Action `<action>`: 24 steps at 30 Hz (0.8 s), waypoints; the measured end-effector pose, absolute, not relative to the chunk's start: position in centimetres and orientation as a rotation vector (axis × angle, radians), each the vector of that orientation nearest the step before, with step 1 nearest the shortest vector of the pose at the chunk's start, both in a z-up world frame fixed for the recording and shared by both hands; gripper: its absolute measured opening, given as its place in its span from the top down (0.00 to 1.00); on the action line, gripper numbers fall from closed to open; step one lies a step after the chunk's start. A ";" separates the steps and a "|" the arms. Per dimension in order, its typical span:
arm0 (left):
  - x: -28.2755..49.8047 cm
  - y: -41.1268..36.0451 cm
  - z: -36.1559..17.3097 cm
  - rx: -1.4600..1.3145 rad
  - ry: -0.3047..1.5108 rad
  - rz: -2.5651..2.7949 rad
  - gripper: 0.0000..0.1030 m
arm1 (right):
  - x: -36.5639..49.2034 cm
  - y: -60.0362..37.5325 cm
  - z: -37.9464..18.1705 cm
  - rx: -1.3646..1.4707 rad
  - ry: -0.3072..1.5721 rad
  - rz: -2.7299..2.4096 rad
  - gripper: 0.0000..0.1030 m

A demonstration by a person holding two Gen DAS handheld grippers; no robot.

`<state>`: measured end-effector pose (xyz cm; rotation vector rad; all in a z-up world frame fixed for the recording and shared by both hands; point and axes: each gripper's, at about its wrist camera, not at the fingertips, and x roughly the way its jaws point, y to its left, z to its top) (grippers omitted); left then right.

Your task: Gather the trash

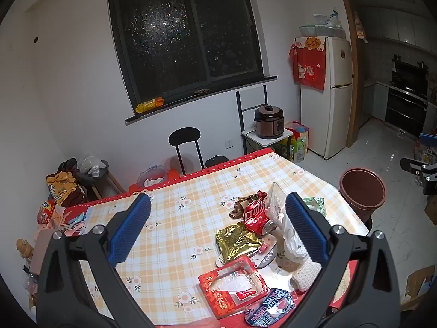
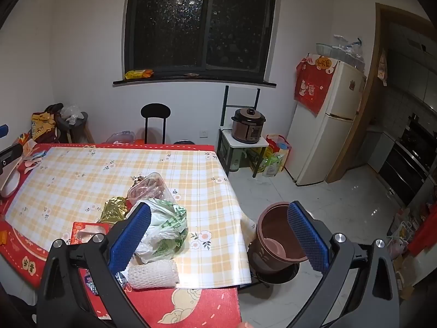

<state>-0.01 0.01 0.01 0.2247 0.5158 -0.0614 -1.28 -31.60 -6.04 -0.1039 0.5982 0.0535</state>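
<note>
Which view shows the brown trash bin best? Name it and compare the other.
The right wrist view: the brown trash bin sits close, its open mouth and inside visible beside the table edge. The left wrist view shows it farther off, mostly its rim and outer wall.

The walls [image 2: 82, 54] are white, and at the top middle of both views there is a big dark window [image 2: 200, 22] with a black sill [image 2: 194, 82], and it looks like night outside. Under the window stands a black chair [image 2: 155, 114] behind a table [image 2: 82, 169] with a yellow checked flowery cloth, and to the right a brown cooker pot [image 2: 248, 125] sits on a small white stand [image 2: 244, 142]. At the right a tall cream fridge [image 2: 327, 125] with a red cloth [image 2: 314, 84] stands on a shiny white tile floor [image 2: 327, 205], next to a wooden doorway [image 2: 363, 104] into a dim kitchen with a black oven [image 1: 408, 95].
</note>
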 end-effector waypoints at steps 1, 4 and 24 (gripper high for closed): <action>0.0 0.0 0.0 0.224 0.516 -0.062 0.05 | -1.3 -31.6 -6.0 -0.106 0.597 0.053 0.04; 0.0 0.0 0.0 0.225 0.518 -0.062 0.05 | -1.3 -31.5 -6.1 -0.105 0.597 0.051 0.04; -0.1 0.0 0.1 0.226 0.522 -0.059 0.05 | -1.3 -31.5 -6.1 -0.111 0.602 0.049 0.04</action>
